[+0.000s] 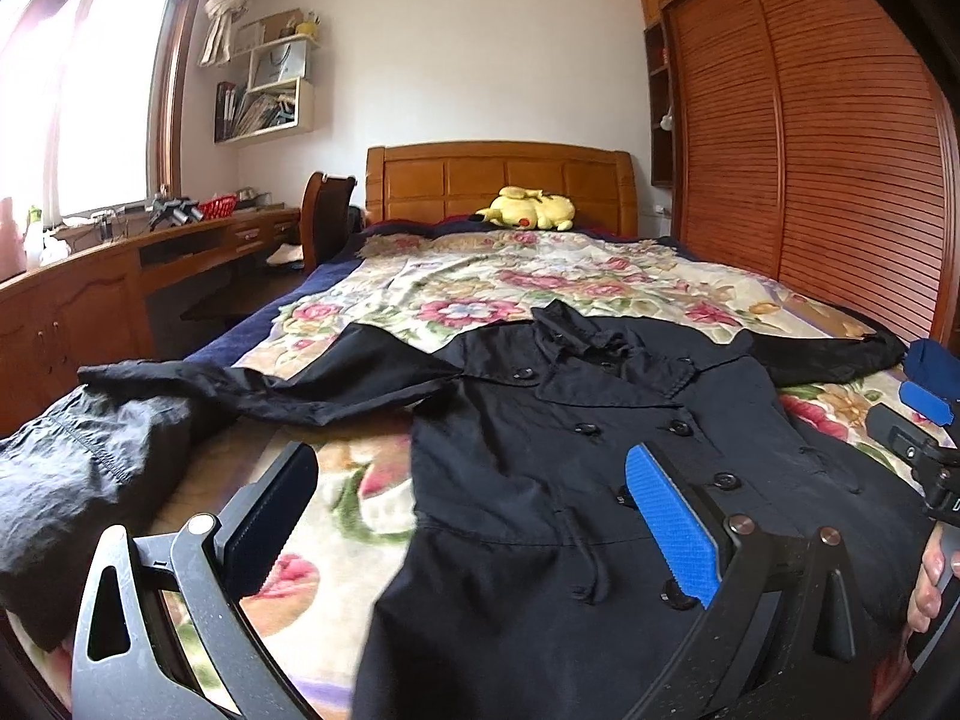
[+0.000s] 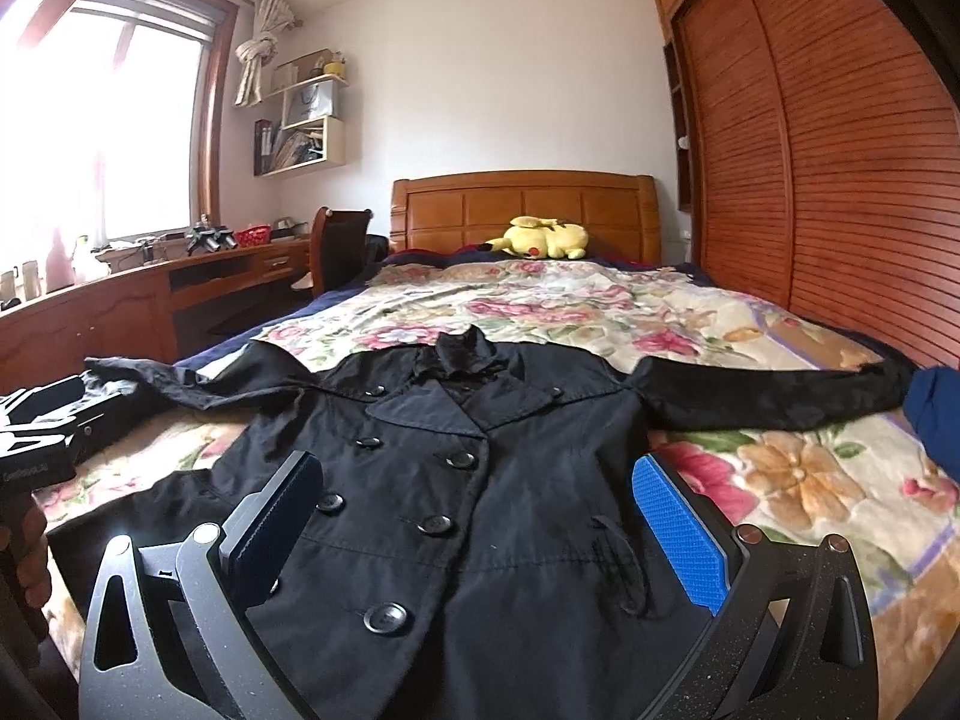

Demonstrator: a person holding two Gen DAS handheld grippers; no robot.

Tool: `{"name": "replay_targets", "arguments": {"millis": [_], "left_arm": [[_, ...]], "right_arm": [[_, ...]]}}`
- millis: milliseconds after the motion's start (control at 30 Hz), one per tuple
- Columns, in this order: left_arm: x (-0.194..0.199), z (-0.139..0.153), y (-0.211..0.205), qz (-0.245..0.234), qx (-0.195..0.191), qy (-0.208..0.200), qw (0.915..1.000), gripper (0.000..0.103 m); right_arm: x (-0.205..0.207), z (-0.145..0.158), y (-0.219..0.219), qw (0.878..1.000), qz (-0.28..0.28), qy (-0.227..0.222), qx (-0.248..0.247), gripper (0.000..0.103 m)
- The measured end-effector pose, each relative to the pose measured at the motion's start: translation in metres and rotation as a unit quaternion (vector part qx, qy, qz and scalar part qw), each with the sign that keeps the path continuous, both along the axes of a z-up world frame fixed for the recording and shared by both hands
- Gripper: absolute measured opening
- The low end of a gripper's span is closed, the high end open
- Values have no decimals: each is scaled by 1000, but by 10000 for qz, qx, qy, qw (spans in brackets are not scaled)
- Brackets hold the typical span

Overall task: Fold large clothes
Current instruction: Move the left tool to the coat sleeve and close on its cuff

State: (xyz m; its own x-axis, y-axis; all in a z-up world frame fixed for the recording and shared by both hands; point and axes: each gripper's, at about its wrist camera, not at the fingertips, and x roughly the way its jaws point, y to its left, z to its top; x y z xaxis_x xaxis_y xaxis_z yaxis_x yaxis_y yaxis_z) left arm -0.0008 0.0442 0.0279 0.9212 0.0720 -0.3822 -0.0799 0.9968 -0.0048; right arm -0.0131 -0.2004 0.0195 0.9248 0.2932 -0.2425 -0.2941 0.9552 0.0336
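While we hover over the bed, both tongs sit wide apart with nothing between them.
Coat: black double-breasted coat (image 2: 480,480) lies face up, buttoned, flat on the floral bedspread (image 2: 780,468), collar toward the headboard (image 2: 522,204).
Sleeves: both spread out sideways; left sleeve (image 1: 252,384) reaches the bed's left edge, right sleeve (image 2: 774,390) runs toward the wardrobe (image 2: 840,180).
Left tongs (image 1: 474,516): wide, empty, above the coat's left side and the bedspread; we cannot tell if they touch the fabric.
Right tongs (image 2: 480,522): wide, empty, over the coat's middle, button rows between the fingers.
Other cloth: dark grey garment (image 1: 66,480) bunched at the bed's left edge, just beside the left sleeve's end; blue cloth (image 2: 936,414) at the right edge.
Background: yellow plush toy (image 2: 546,238) by the headboard; wooden desk (image 2: 120,300) under the window.
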Motion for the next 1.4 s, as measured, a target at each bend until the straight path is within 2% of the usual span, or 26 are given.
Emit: {"name": "replay_targets", "arguments": {"millis": [200, 667, 1033, 1233, 1400], "left_arm": [[16, -5, 20, 135, 210, 283, 9993, 103], [50, -9, 67, 162, 356, 763, 9963, 103], [94, -17, 99, 390, 565, 1191, 9905, 103], [123, -23, 120, 511, 399, 1466, 9871, 103], [149, -39, 136, 609, 17, 1780, 9821, 103]], "right_arm": [[13, 6, 12, 9991, 373, 205, 48, 103], [59, 33, 51, 9975, 652, 261, -98, 103], [98, 24, 76, 9936, 1028, 368, -293, 103], [121, 15, 74, 9901, 1191, 680, -298, 103], [131, 18, 75, 9882, 1238, 848, -298, 103]]}}
